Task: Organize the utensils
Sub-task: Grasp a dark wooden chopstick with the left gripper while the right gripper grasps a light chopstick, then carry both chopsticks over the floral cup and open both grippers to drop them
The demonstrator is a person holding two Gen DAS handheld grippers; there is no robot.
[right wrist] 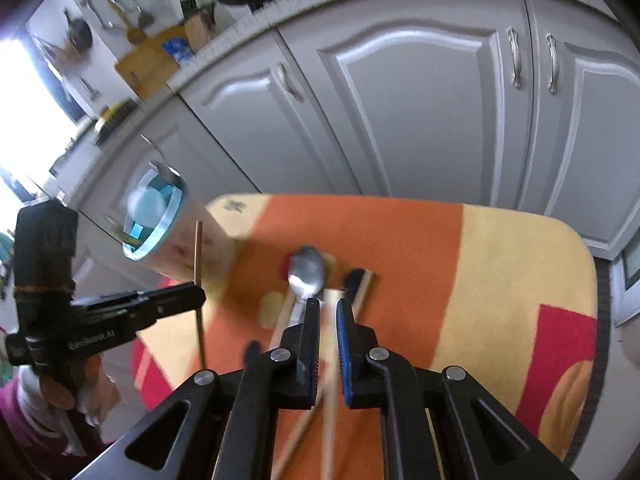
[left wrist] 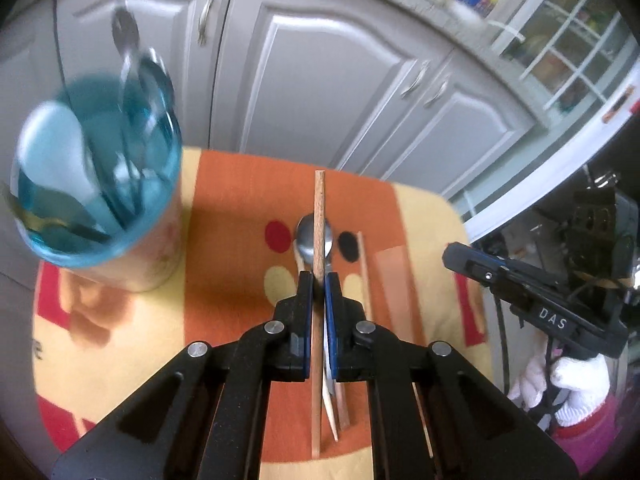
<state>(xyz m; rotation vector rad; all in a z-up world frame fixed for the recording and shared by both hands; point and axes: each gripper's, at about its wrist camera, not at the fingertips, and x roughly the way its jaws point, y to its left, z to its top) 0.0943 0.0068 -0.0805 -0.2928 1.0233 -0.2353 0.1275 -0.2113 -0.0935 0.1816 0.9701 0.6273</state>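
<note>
Clamping a wooden chopstick [left wrist: 319, 216] upright at the centre of its frame, the left claw [left wrist: 319, 280] is hovering above the cloth-covered worktop [left wrist: 240, 184]. Low in the right wrist view, the right claw [right wrist: 328, 304] is standing slightly parted, gripping nothing, over a metal spoon [right wrist: 306, 272] and loose chopsticks [right wrist: 332, 380] lying on the cloth. Farther off, at left in both frames, a blue-rimmed utensil holder [left wrist: 100, 184] is standing with cutlery inside, grey cabinet doors [left wrist: 320, 72] behind.

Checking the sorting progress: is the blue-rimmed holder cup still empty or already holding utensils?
Already holding utensils. The blue-rimmed cup stands upright with a white spoon and metal utensils sticking out above its rim.
</note>
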